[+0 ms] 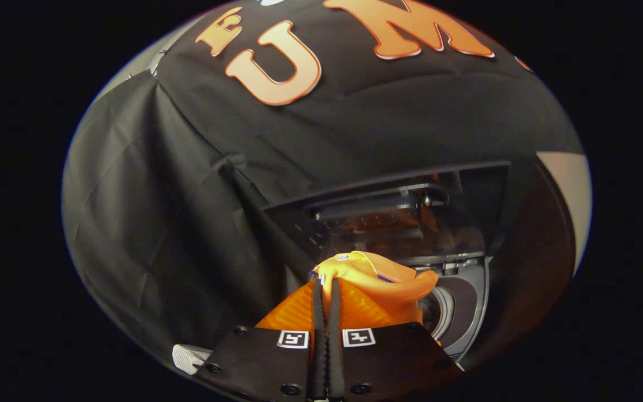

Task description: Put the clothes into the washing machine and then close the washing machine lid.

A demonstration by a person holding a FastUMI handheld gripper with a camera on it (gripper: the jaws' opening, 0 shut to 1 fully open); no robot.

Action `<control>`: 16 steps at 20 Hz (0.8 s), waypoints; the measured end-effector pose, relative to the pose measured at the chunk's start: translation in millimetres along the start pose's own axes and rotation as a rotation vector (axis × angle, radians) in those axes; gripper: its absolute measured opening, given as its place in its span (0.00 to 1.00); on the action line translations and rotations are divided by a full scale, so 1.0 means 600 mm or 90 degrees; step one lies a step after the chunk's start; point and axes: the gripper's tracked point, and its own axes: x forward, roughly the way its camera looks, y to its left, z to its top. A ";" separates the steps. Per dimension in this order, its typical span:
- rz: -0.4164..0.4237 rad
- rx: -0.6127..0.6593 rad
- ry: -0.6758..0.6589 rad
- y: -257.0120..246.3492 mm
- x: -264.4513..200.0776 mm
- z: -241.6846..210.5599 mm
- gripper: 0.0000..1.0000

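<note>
Overall light: dim, the dark cloth wall swallows most of it.
Brightest area: the orange garment [377,279] pinched between the closed fingers of the gripper [326,296], lit warmly from the front.
Glare: soft reflections on the raised washing machine lid [411,212].
Shadows: deep beside the machine.
Distortion: strong fisheye bending, straight lines curve toward the rim.
Focus: centre reasonably sharp, fingers nearest the lens slightly soft.

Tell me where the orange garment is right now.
In the gripper view, the orange garment is pinched between the fingers of the gripper, bunched just ahead of them, above the washing machine's opening and below its raised lid.
</note>
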 end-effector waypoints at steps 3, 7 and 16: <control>-0.018 0.006 0.019 -0.040 0.053 -0.037 0.09; -0.057 0.005 0.054 -0.080 0.119 -0.095 0.09; -0.142 0.036 0.068 -0.175 0.210 -0.163 0.09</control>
